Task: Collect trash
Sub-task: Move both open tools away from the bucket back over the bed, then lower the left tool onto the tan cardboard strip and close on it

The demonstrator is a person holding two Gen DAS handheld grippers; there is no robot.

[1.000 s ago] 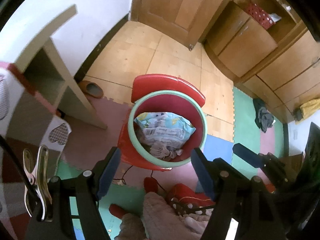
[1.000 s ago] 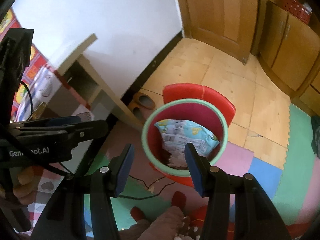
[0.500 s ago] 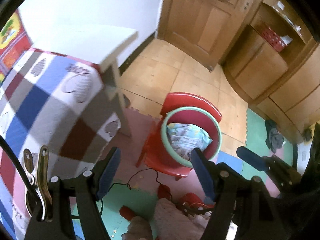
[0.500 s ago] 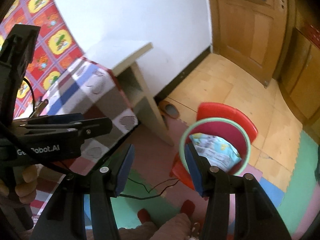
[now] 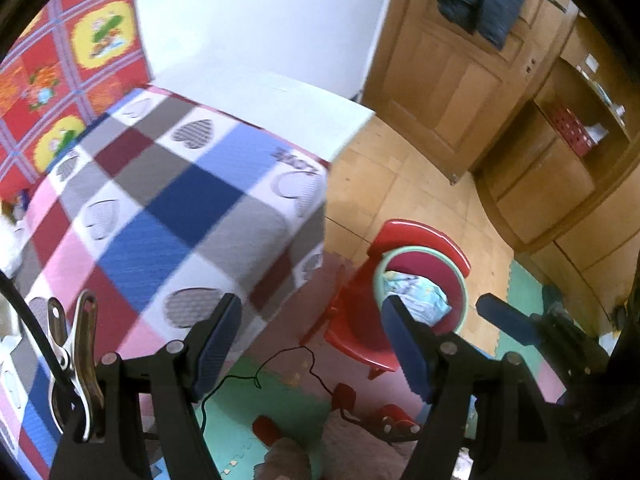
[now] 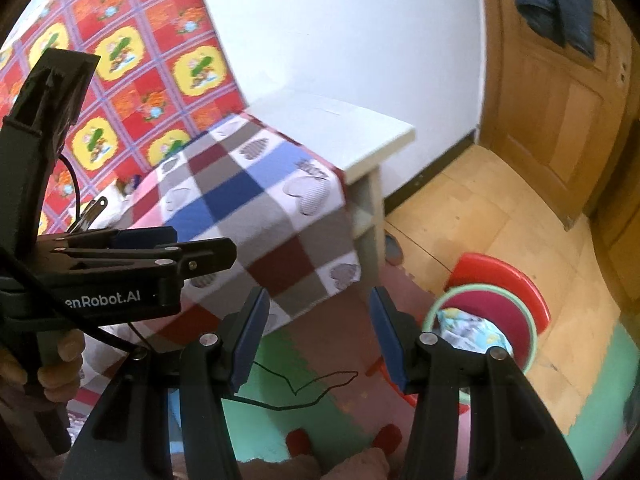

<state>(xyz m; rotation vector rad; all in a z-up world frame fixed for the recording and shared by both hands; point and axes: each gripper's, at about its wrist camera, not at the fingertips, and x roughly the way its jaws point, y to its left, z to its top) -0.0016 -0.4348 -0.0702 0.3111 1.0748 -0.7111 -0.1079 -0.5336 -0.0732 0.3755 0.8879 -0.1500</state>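
A red bin (image 5: 424, 268) with a pale green rim stands on a red plastic chair on the floor. Printed wrapper trash (image 5: 412, 292) lies inside it. My left gripper (image 5: 310, 344) hangs high above the floor, left of the bin, open with nothing between its blue pads. The right wrist view has the bin (image 6: 492, 304) low on the right, with the wrapper (image 6: 468, 328) in it. My right gripper (image 6: 319, 336) is open and empty too, above the floor mats. The left gripper (image 6: 160, 248) shows at the left of that view, held by a hand (image 6: 60, 360).
A table with a checked heart-print cloth (image 5: 160, 208) fills the left. A white shelf unit (image 6: 340, 120) stands against the wall beyond it. A wooden door (image 5: 452, 80) and cupboards (image 5: 552, 184) are at the back right. A black cable (image 6: 304, 388) lies on the foam mats.
Both grippers have risen and drawn back from the bin. The bin has shrunk and slid to the lower right, and the checked table has come into view. Both stay open.
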